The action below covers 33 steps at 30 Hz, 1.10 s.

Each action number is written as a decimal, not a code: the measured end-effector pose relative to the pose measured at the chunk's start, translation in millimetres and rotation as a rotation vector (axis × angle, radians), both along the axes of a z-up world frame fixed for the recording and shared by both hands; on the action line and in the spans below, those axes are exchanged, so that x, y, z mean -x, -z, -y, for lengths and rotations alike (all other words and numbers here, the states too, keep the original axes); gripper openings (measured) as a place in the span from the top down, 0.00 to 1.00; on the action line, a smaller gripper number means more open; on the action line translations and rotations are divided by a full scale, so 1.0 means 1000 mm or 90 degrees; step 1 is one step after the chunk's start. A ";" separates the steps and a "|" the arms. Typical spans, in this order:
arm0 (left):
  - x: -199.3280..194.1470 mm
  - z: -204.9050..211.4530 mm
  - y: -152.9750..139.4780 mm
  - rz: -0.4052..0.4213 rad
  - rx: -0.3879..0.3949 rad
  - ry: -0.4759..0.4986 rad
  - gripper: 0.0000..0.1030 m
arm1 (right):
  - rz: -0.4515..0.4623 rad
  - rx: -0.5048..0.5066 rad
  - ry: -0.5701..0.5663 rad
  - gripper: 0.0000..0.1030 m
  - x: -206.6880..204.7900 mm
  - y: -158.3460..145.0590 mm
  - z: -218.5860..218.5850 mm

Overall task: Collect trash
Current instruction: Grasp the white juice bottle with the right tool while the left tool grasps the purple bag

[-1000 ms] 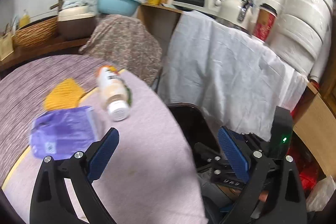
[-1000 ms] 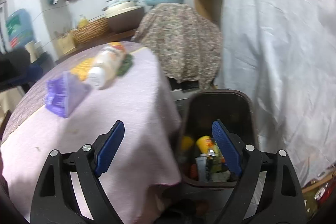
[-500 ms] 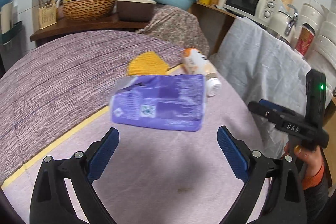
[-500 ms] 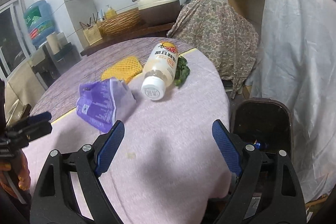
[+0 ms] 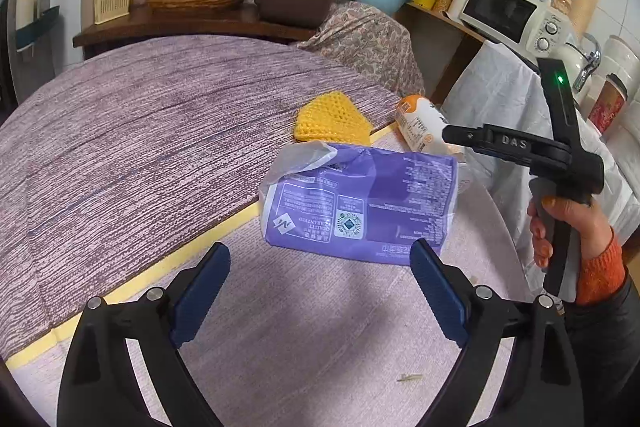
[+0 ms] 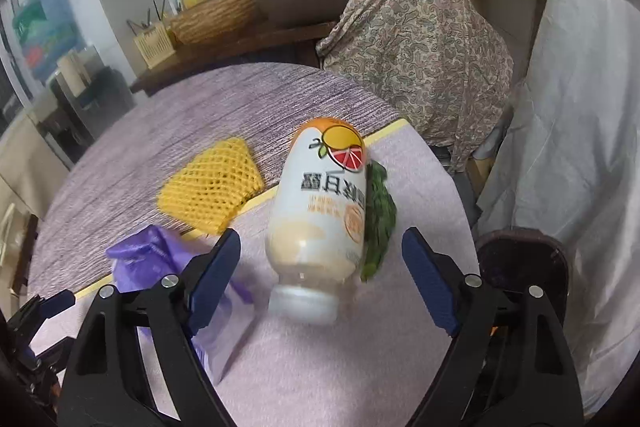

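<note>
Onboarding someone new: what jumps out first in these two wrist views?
The purple plastic package lying on the round table, just ahead of the open left gripper. Then the drink bottle on its side, cap toward the open right gripper, with a yellow foam net beside it.

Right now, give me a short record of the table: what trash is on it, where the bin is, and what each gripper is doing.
surface: round table with purple cloth
trash 1: purple plastic wrapper, lying flat
trash 2: white plastic drink bottle, on its side, cap toward camera
trash 3: yellow foam fruit net
trash 4: green leafy scrap, against the bottle
bin: dark trash bin, beside the table edge
left gripper: open, jaws just been closing, facing wrapper, nothing between
right gripper: open, jaws just been closing, around bottle's cap end, not pressing
</note>
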<state>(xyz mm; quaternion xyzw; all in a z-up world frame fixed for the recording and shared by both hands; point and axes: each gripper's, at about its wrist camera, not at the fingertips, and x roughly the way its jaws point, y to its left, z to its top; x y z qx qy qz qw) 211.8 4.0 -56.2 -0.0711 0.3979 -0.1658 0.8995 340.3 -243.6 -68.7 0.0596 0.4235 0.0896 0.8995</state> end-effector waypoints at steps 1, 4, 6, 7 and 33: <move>-0.004 0.000 0.001 -0.005 0.000 -0.001 0.15 | -0.013 0.006 -0.002 0.23 -0.006 0.002 -0.003; -0.011 0.000 0.002 -0.005 -0.003 -0.003 0.15 | -0.050 0.037 -0.001 0.27 -0.021 0.007 -0.013; -0.011 0.003 0.000 0.003 -0.008 0.012 0.15 | -0.071 0.046 -0.001 0.29 -0.029 0.012 -0.017; -0.011 0.007 -0.002 0.013 -0.019 0.028 0.15 | -0.084 0.050 0.003 0.31 -0.033 0.015 -0.018; -0.066 0.031 0.004 0.047 -0.127 0.100 0.78 | -0.008 0.038 -0.045 0.40 0.004 0.001 -0.020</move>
